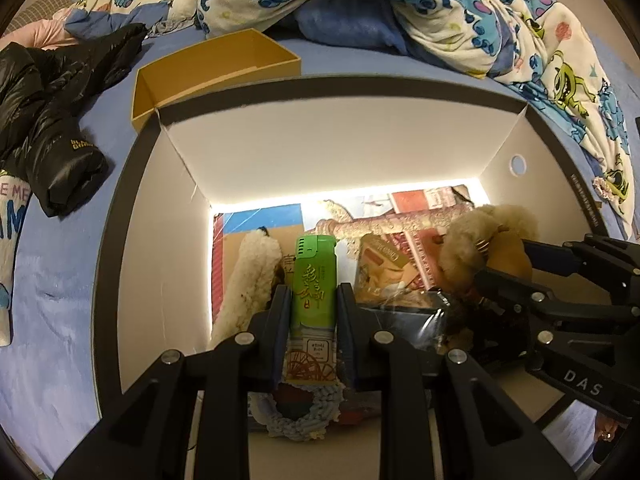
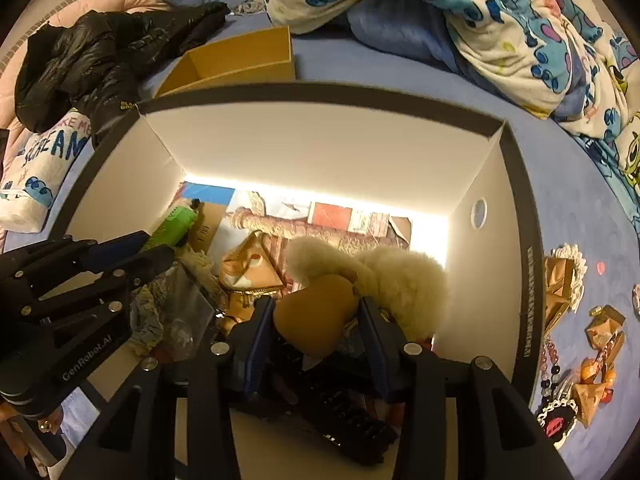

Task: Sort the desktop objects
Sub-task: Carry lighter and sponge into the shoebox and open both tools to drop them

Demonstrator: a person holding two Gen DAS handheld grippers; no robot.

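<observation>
Inside the white-walled cardboard box, a green plastic lighter is pinched by the left gripper and a tan egg-shaped sponge by the right gripper.

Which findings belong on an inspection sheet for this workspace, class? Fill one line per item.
Surface: blue bedsheet.
Job's things: green lighter, fluffy brown toy, both over the white box.
Clutter: trinkets beside the box; small yellow box behind.
Grippers: left gripper shut on the lighter; right gripper shut on the toy.
Cables: nothing seen.
Surroundings: black jacket, cartoon-print quilt.
</observation>
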